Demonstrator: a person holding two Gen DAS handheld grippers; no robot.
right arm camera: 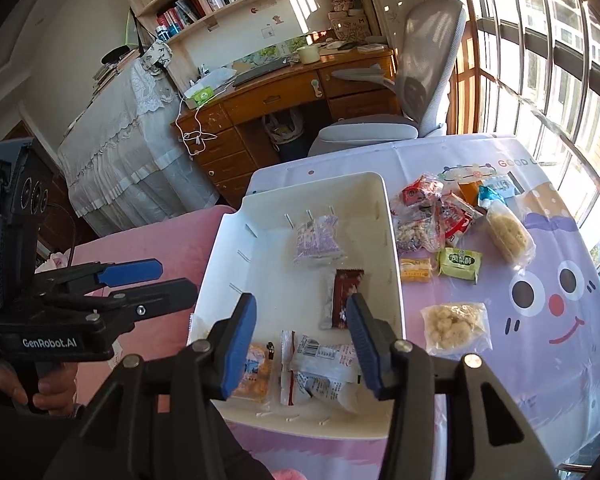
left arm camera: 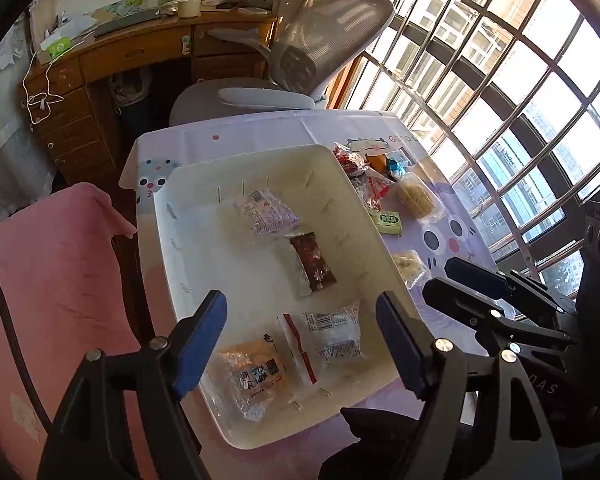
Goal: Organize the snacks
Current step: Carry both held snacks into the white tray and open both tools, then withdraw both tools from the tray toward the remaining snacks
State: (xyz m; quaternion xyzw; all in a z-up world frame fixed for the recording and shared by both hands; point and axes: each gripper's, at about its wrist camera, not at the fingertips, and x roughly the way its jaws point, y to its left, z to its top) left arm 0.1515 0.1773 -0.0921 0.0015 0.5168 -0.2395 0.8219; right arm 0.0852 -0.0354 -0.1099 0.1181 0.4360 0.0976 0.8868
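A white bin (left arm camera: 196, 264) (right arm camera: 228, 276) sits on the left of a cartoon tablecloth (right arm camera: 540, 320). Inside it lie a purple packet (left arm camera: 266, 210) (right arm camera: 318, 238), a dark red packet (left arm camera: 312, 264) (right arm camera: 346, 296), an orange packet (left arm camera: 256, 372) and a clear white packet (right arm camera: 324, 364). My left gripper (left arm camera: 300, 312) hangs open over the bin's near end, with nothing between its pads. Beside it, my right gripper (right arm camera: 300, 308) is open over the same end. Loose snacks lie to the right of the bin: a pile of red packets (right arm camera: 432, 208), a green packet (right arm camera: 460, 264) and a puffed snack bag (right arm camera: 456, 326).
A grey office chair (right arm camera: 420, 92) stands at the table's far edge, in front of a wooden desk (right arm camera: 284, 96). A barred window (right arm camera: 560, 60) runs along the right side. Pink cloth (left arm camera: 48, 272) covers the surface left of the bin. A noodle packet (right arm camera: 508, 232) lies far right.
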